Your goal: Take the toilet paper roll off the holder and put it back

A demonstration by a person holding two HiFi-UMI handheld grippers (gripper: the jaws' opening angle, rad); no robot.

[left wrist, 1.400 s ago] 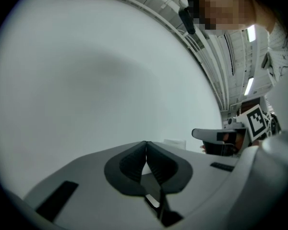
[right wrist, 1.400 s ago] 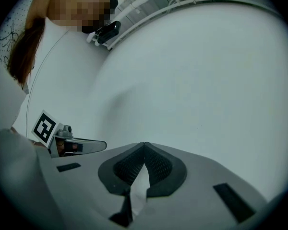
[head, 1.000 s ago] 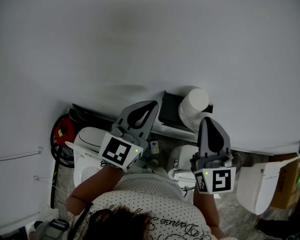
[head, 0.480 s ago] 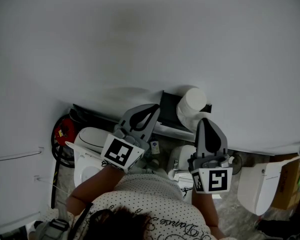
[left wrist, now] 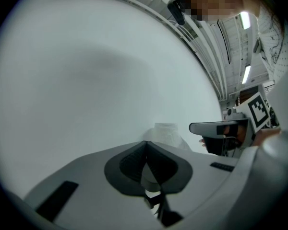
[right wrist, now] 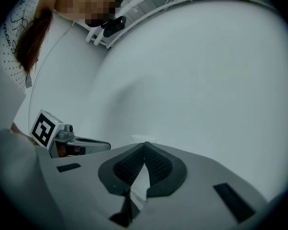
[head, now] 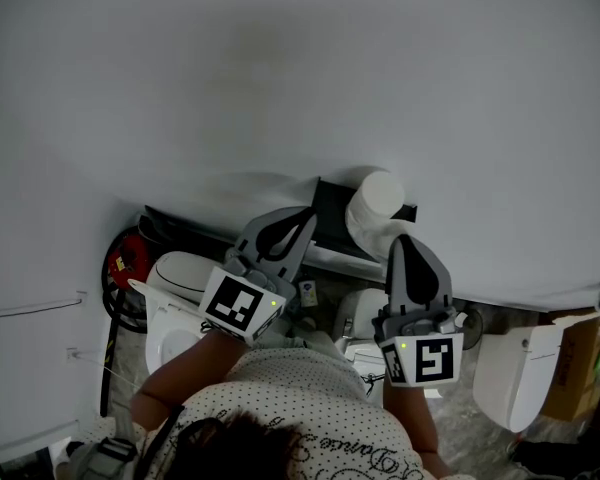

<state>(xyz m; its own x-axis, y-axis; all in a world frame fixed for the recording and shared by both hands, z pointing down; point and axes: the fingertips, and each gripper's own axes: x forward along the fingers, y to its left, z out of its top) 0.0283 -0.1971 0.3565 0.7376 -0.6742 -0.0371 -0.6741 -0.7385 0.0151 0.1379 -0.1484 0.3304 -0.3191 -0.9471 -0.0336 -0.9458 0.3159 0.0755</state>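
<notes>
A white toilet paper roll sits on a black holder fixed to the white wall. My left gripper is shut and empty, with its tip just left of the holder. My right gripper is also shut and empty, and its tip is right below the roll. In the left gripper view the roll shows beyond the closed left gripper, with the right gripper beside it. In the right gripper view only the roll's top peeks over the closed right gripper.
Below the grippers are a white toilet and a red object with black hose at the left. A small white fixture stands in the middle. At the right are a white tank and a cardboard box. The wall fills the upper view.
Roll, holder and both grippers have drifted slightly left in the head view. Both grippers stay shut and keep their places beside the roll.
</notes>
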